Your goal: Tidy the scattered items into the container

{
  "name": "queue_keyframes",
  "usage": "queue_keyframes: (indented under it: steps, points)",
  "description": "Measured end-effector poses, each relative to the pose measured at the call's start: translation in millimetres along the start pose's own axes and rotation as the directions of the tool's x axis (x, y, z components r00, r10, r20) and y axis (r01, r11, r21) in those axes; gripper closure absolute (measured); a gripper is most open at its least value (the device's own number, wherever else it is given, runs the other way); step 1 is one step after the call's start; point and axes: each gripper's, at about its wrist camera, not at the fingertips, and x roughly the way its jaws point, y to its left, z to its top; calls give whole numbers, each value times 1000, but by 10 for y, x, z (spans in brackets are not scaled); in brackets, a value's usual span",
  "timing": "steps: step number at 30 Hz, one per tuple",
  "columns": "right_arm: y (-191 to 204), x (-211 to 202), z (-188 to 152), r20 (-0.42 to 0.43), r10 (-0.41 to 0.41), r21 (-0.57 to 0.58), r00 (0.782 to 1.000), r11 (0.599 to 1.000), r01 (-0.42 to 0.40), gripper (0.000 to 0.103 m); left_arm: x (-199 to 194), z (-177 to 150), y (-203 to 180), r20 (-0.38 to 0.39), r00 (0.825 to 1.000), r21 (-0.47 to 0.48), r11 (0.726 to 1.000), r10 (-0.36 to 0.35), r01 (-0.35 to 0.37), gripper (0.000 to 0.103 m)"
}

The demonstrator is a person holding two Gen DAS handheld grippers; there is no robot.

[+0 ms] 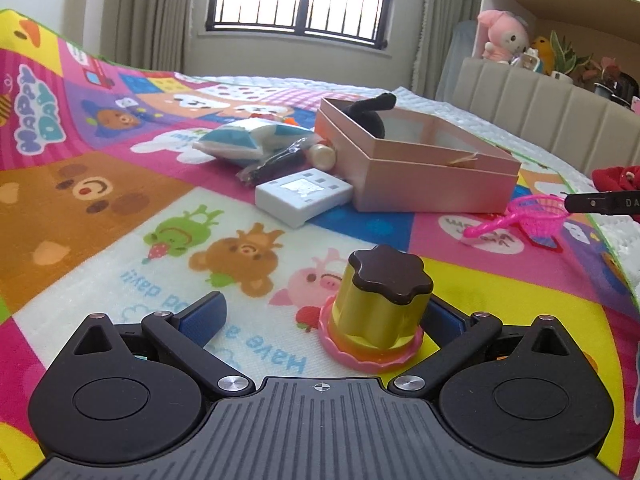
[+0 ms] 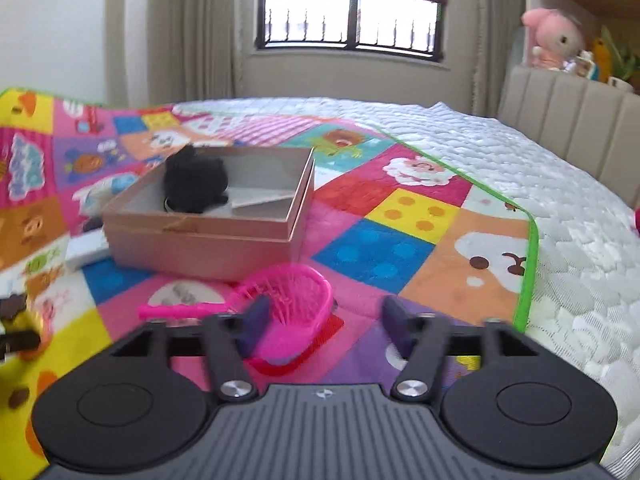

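Note:
A pink open box point(image 1: 416, 160) point(image 2: 208, 236) stands on the colourful play mat with a black plush toy point(image 1: 370, 114) point(image 2: 194, 180) inside. My left gripper point(image 1: 324, 316) is open around a toy pudding point(image 1: 380, 308) with a brown top, yellow body and pink base; the pudding stands on the mat near the right finger. My right gripper point(image 2: 324, 320) is open just above a pink toy net point(image 2: 288, 300) point(image 1: 528, 216), its left finger over the net's basket. A white flat device point(image 1: 304, 194), a blue-white packet point(image 1: 244, 140) and a dark wrapped item point(image 1: 276, 162) lie left of the box.
The mat point(image 1: 100, 200) covers part of a white quilted bed point(image 2: 520, 184). A padded headboard point(image 1: 540, 108) with plush toys stands at the right. A red item point(image 1: 616, 178) lies at the right edge. A window is behind.

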Motion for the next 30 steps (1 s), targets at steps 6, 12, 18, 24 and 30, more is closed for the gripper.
queue_keyframes:
  steps: [6, 12, 18, 24, 30]
  points:
    - [-46, 228, -57, -78, 79, 154, 994, 986, -66, 67, 21, -1, 20, -4, 1000, 6, 1000, 7, -7, 0]
    - [-180, 132, 52, -9, 72, 262, 997, 963, -67, 96, 12, -6, -3, 1, 1000, 20, 1000, 20, -20, 0]
    - [264, -436, 344, 234, -223, -97, 946, 963, 251, 97, 3, -9, 2, 5, 1000, 20, 1000, 23, -23, 0]
    - [1022, -521, 229, 260, -50, -289, 964, 949, 127, 76, -27, -24, -8, 14, 999, 13, 999, 29, -29, 0]
    - [1182, -725, 185, 139, 355, -226, 924, 920, -320, 27, -43, -30, -21, 15, 999, 18, 999, 34, -34, 0]
